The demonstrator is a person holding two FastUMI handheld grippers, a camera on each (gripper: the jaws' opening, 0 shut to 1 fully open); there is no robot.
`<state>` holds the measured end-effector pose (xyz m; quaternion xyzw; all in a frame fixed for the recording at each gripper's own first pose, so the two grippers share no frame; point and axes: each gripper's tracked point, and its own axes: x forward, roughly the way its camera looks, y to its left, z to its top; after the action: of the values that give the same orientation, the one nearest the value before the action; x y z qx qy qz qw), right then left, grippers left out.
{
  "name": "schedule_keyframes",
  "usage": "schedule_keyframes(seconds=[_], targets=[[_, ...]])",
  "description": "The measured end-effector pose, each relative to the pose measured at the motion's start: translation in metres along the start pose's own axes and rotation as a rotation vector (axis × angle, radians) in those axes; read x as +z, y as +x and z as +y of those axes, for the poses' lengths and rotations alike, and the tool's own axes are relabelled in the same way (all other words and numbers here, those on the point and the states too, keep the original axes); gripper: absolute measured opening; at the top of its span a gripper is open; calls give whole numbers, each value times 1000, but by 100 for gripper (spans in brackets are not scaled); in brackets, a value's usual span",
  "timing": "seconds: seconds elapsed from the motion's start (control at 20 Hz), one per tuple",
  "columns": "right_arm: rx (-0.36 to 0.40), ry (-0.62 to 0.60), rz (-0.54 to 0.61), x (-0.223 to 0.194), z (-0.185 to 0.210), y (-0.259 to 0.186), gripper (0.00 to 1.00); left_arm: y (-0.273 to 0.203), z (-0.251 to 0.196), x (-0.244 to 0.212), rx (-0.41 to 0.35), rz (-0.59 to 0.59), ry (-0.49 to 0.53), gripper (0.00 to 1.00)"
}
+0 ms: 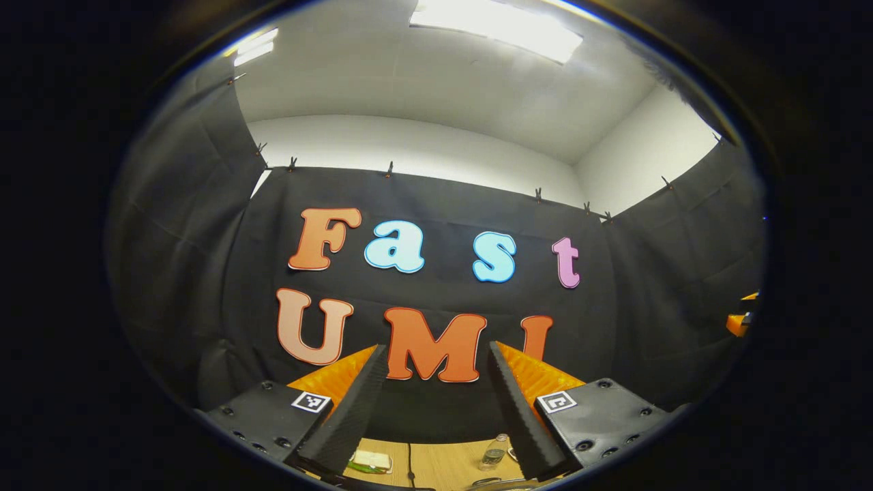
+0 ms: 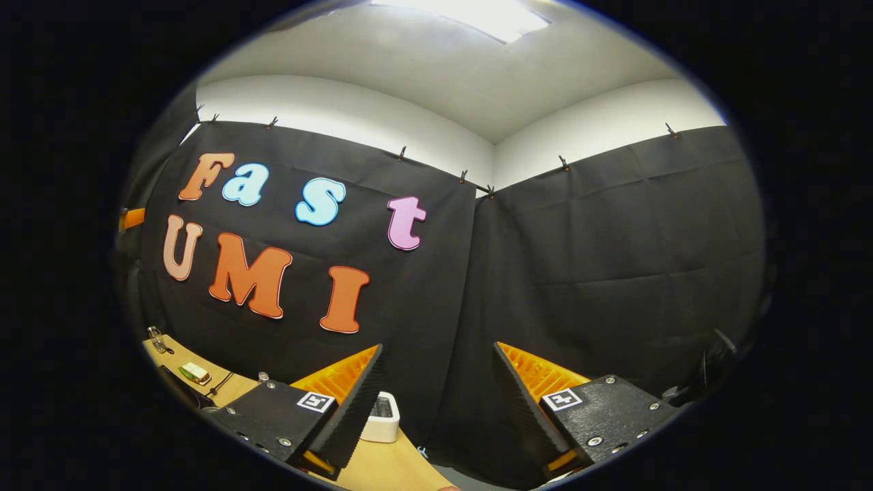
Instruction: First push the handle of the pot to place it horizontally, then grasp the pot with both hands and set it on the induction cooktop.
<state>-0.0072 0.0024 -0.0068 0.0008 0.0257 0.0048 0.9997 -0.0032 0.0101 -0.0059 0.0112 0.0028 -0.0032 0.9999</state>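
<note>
**Both tongs raised and open, facing the booth wall**

We see the black cloth wall [image 1: 648, 293] of the booth across most of the left gripper view, with the white ceiling [image 1: 443, 88] and its bright light panel [image 1: 498, 27] above it. In the right gripper view we look into the corner where two cloth panels meet.

Below the cloth lies the wooden worktop [image 1: 436, 464], a thin strip at the bottom of the left gripper view and a wedge at the lower left of the right gripper view. We cannot make out the pot or the induction cooktop on the visible parts of it.

The left tongs [image 1: 436, 389] stand wide open with nothing between the fingers. The right tongs [image 2: 436, 395] are likewise spread wide and hold nothing.

On the worktop we see a small white box-like device [image 2: 382, 417] just behind the right tongs' left finger, a small clear bottle [image 1: 494, 452] between the left tongs' fingers, a pale flat packet [image 1: 372, 461] near it, and a thin dark cable [image 1: 410, 464].
</note>
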Motion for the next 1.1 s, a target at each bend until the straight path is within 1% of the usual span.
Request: schedule_keyframes(seconds=[0.1,0.15,0.2,0.3,0.35,0.4,0.45,0.5,0.55,0.6,0.65,0.75,0.8,0.85,0.9,0.95,1.0,1.05,1.1], targets=[[20,13,23,-11,13,-9,95,0,1,-6,-2,16,13,94],[26,17,39,-17,21,-7,95,-1,1,-10,-5,25,18,97],[36,20,54,-22,28,-7,95,-2,1,-14,-8,34,21,94],[54,23,75,-30,41,-7,95,-4,5,-23,-11,54,28,94],[63,27,87,-35,49,-8,94,-3,7,-26,-13,63,32,94],[79,36,104,-42,59,-10,95,-3,8,-29,-13,70,35,94],[99,48,125,-50,71,-13,95,-2,10,-32,-13,77,38,97],[120,59,154,-60,84,-17,95,-3,13,-34,-14,83,39,94],[145,69,185,-73,97,-22,95,-3,15,-37,-14,89,41,97],[172,74,216,-85,112,-27,95,-3,17,-40,-14,95,40,94],[205,74,246,-100,129,-32,95,-3,20,-42,-13,98,40,97],[260,60,346,-141,160,-41,92,-5,28,-46,-13,111,26,92],[289,55,411,-165,175,-50,89,-6,34,-50,-8,122,20,94],[318,50,469,-183,187,-62,88,-9,41,-52,4,130,25,94],[349,48,518,-199,202,-72,83,-10,51,-53,17,137,36,97],[391,50,571,-212,217,-82,80,-12,59,-55,29,144,46,92],[443,60,627,-225,236,-95,74,-14,65,-58,39,150,54,92],[498,71,684,-237,256,-109,70,-16,72,-60,45,158,59,94],[541,74,740,-250,273,-123,55,-20,78,-64,53,166,65,94]])
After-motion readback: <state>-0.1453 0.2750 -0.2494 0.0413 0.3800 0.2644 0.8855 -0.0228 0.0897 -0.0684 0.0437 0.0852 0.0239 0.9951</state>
